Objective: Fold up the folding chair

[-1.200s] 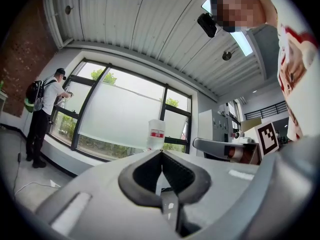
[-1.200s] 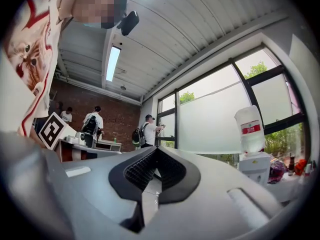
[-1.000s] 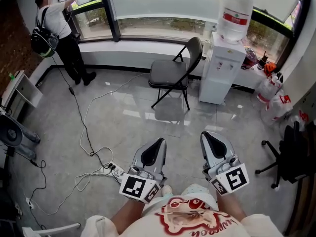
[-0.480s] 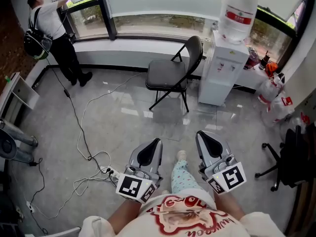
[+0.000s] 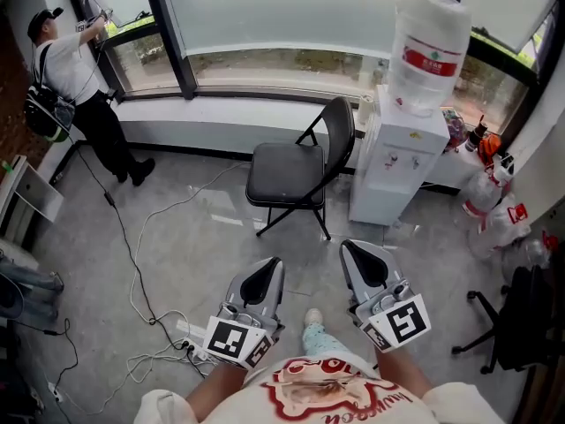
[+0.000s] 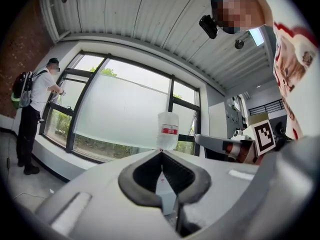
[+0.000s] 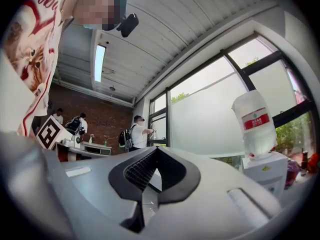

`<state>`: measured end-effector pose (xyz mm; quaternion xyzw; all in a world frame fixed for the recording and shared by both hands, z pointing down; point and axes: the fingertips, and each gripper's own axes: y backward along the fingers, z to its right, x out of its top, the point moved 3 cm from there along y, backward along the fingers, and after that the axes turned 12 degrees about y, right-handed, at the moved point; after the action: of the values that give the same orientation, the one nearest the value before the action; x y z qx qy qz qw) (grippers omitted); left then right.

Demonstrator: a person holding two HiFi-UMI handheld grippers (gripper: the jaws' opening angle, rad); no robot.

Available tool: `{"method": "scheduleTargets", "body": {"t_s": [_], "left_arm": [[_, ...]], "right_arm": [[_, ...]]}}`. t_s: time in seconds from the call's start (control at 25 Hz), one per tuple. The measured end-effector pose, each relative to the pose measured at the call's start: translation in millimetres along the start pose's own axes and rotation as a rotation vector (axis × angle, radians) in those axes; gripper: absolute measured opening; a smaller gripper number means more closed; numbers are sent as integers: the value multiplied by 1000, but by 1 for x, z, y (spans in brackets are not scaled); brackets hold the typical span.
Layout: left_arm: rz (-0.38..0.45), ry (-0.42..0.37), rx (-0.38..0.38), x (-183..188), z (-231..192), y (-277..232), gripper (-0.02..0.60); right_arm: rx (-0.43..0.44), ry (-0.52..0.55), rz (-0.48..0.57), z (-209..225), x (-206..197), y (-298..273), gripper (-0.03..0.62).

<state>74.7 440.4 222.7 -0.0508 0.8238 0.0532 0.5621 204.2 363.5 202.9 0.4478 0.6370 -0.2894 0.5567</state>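
Standing unfolded on the grey floor [image 5: 203, 237], the folding chair [image 5: 287, 173] sits at the far middle of the room, just in front of the window wall — seat level, backrest upright on its right side, black legs splayed. Just right of it, a white water dispenser [image 5: 395, 170] carries an upturned bottle [image 5: 428, 47].

Left gripper [image 5: 267, 272] and right gripper [image 5: 357, 256] are held side by side in the near middle, both pointing toward the chair and well short of it — neither touches it. Each gripper's jaws are pressed together, nothing between them.

Far left, a person [image 5: 71, 82] with a backpack faces the window. White cables [image 5: 132, 254] trail across the floor to a power strip [image 5: 187, 341] at near left. A black office chair [image 5: 521, 321] stands at the right edge, with plastic bags [image 5: 494, 210] beyond it.
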Motion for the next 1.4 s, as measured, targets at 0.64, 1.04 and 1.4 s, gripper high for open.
{"method": "scheduleTargets", "body": {"t_s": [0.64, 1.04, 1.4], "left_arm": [[19, 27, 129, 9, -72, -127, 5], [22, 53, 63, 17, -151, -215, 5], [-38, 37, -103, 40, -233, -335, 5]], "right_arm": [[36, -37, -36, 117, -61, -100, 26], [-30, -8, -74, 162, -96, -173, 26], [-183, -5, -132, 235, -139, -273, 26]]}}
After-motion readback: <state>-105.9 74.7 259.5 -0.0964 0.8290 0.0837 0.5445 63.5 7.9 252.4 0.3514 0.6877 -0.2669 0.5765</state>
